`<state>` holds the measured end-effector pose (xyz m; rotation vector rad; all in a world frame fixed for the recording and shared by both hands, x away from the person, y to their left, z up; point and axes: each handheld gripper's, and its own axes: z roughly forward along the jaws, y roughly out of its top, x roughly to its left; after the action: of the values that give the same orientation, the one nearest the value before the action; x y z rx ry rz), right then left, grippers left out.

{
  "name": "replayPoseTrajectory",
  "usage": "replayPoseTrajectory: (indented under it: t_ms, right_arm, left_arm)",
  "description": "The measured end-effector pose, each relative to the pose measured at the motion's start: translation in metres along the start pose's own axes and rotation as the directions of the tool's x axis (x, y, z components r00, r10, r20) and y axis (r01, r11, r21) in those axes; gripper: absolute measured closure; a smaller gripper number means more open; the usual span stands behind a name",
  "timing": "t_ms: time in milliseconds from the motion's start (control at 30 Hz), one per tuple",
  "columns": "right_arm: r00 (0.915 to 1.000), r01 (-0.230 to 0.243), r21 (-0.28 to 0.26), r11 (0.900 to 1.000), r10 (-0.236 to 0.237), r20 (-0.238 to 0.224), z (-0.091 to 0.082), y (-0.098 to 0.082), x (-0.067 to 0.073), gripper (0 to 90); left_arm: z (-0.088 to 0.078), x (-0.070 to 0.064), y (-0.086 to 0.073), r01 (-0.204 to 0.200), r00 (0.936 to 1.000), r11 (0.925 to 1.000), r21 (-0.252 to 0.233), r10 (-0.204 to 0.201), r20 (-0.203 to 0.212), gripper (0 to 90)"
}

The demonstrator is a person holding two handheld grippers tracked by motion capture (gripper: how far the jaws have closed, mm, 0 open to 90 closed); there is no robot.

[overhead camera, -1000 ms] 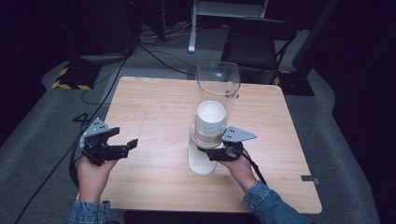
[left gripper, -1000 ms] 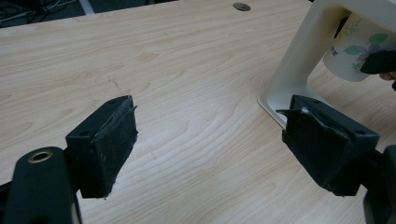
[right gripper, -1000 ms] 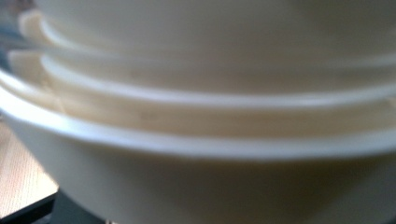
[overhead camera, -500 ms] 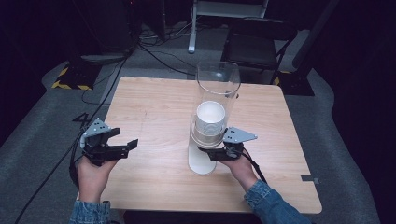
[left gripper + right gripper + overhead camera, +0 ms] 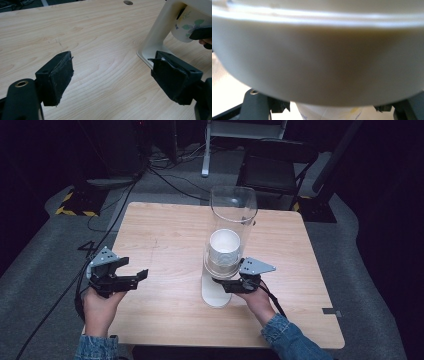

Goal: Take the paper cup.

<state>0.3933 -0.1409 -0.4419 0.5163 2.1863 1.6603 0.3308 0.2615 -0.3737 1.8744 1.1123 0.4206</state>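
A cup dispenser stands mid-table: a clear tube (image 5: 233, 215) holding stacked white paper cups (image 5: 224, 248), on a cream stand (image 5: 216, 295). The lowest paper cup (image 5: 188, 25), printed with green leaves, hangs under the dispenser's cream ring (image 5: 317, 62). My right gripper (image 5: 227, 284) reaches in under that ring, and its jaws stand on either side of the paper cup (image 5: 332, 113) with a thin gap at each side. My left gripper (image 5: 140, 276) hovers open over the bare wood at the left, nothing between its pads (image 5: 58, 75). The stand (image 5: 160, 32) is just beyond its far jaw.
The wooden table (image 5: 165, 235) has a small cable hole (image 5: 128, 2) near its far edge. A dark chair (image 5: 275, 167) and floor cables (image 5: 165, 175) lie beyond the table. A cable trails from the left gripper off the table's left side.
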Motion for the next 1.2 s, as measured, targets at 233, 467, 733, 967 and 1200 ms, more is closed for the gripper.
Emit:
replayPoseTrajectory:
  t_ms: [233,467,733,967,1200]
  right_arm:
    - [0.9991,-0.042,0.0,0.999,0.042,-0.007,0.0,-0.002,0.0,30.6]
    - [0.9979,-0.062,-0.01,0.998,0.062,-0.018,0.002,-0.004,0.001,30.7]
    - [0.9867,-0.15,0.062,0.987,0.153,-0.054,0.009,-0.022,-0.001,34.0]
    - [0.9949,-0.095,0.09,0.991,0.097,-0.026,0.008,-0.025,0.001,33.3]
    - [0.9965,-0.075,0.114,0.991,0.079,-0.027,0.007,-0.03,0.002,32.9]
  left_arm:
    - [0.0,0.0,0.0,-0.005,1.0,1.0,0.003,0.005,0.002,17.7]
    - [0.001,-0.001,0.0,0.0,1.0,1.0,0.005,0.0,0.002,17.6]
    - [-0.001,0.0,0.0,-0.001,1.0,1.0,-0.002,0.001,0.004,17.7]
    - [0.0,0.001,-0.001,0.004,1.0,1.0,0.003,-0.004,0.005,17.7]
    - [0.001,0.002,0.0,-0.001,1.0,1.0,0.005,0.001,0.005,17.7]
